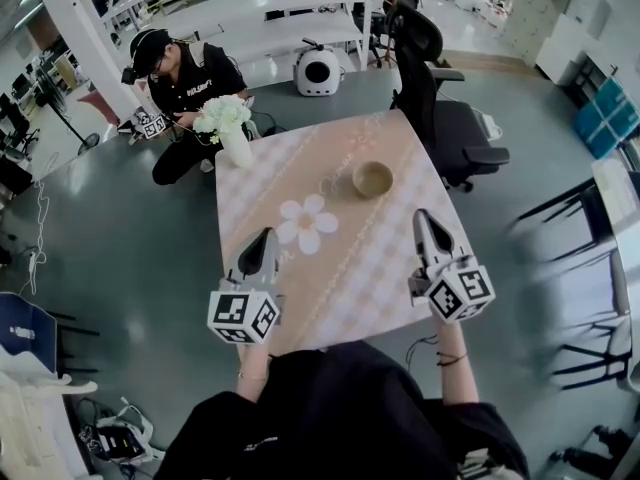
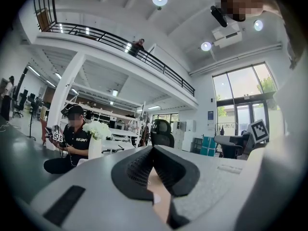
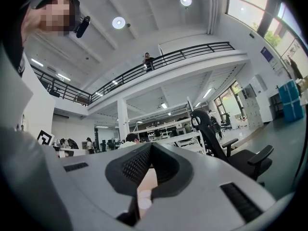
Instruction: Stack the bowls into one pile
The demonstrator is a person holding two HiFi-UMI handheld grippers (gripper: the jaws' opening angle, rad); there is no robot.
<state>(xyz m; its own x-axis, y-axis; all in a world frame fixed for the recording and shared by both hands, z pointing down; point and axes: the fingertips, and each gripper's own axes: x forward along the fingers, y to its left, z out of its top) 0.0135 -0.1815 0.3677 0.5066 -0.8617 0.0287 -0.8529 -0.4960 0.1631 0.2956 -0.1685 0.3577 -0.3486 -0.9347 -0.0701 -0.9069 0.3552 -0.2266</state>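
While both of your grippers hang level over the near edge of the counter, the bowl sits well ahead of them, toward the far side. From the right gripper it lies forward and a little to the left of the jaws. From the left gripper it lies forward and well off to the right, so your right hand looks the nearer. Both pairs of jaws are pressed together with nothing between them, and you would need to spread them before any grasp. Being round, the bowl has no long axis. Whether more bowls are nested inside it cannot be told.
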